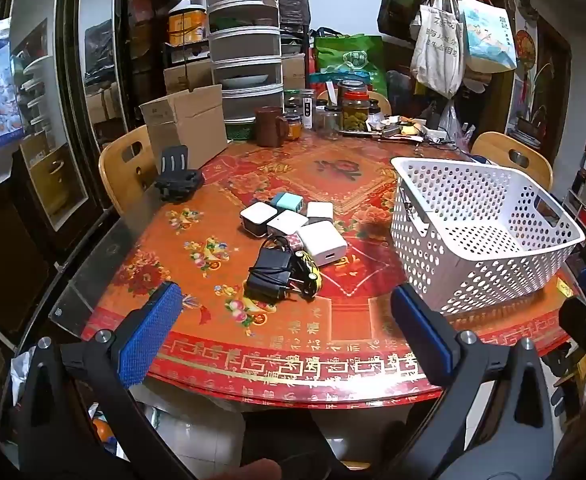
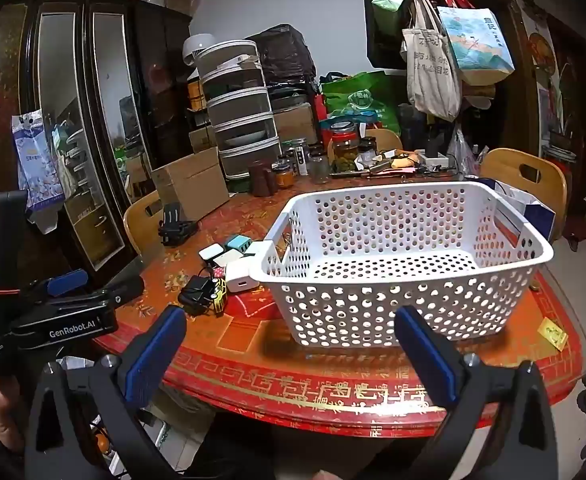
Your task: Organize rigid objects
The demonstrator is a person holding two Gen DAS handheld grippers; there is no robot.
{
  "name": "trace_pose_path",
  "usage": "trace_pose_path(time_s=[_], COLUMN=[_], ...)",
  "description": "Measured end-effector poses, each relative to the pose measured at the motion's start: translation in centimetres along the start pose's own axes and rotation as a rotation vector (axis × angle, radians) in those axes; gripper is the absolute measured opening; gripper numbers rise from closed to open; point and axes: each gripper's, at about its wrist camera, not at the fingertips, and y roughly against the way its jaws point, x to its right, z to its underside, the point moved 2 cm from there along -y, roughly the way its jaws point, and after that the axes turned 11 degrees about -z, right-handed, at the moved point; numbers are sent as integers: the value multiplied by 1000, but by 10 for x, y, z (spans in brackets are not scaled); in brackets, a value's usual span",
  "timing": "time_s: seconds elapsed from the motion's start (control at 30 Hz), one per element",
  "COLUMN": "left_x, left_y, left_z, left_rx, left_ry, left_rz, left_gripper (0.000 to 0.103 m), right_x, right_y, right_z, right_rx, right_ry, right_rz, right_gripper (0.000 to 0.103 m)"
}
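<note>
A white perforated basket [image 1: 489, 236] stands empty on the red table's right half; it also shows in the right wrist view [image 2: 405, 264]. Left of it lies a cluster of white charger cubes [image 1: 321, 242], a teal charger [image 1: 289, 202], a black adapter with its cord [image 1: 269, 272] and a small yellow-black toy car [image 1: 307, 270]; the same cluster shows in the right wrist view [image 2: 225, 268]. My left gripper [image 1: 285, 300] is open and empty, near the table's front edge, short of the adapter. My right gripper [image 2: 289, 316] is open and empty in front of the basket.
A black phone stand [image 1: 177, 178] sits at the table's left. A cardboard box [image 1: 185, 128], brown mug [image 1: 269, 126], jars [image 1: 353, 114] and a stacked food cover crowd the far side. Wooden chairs [image 1: 127, 172] ring the table. A yellow card [image 2: 553, 334] lies at the right.
</note>
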Motion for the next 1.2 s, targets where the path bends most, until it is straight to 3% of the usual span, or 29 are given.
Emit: trace_pose_path(time_s=[1.2], left_x=[2], left_y=[-3], left_z=[2], left_rx=[4], left_ry=[-8], left_rz=[7], left_gripper=[103], right_x=[-4], right_y=[9], right_z=[-2], right_rx=[21], right_ry=[31], right_rz=[-3], right_gripper=[103])
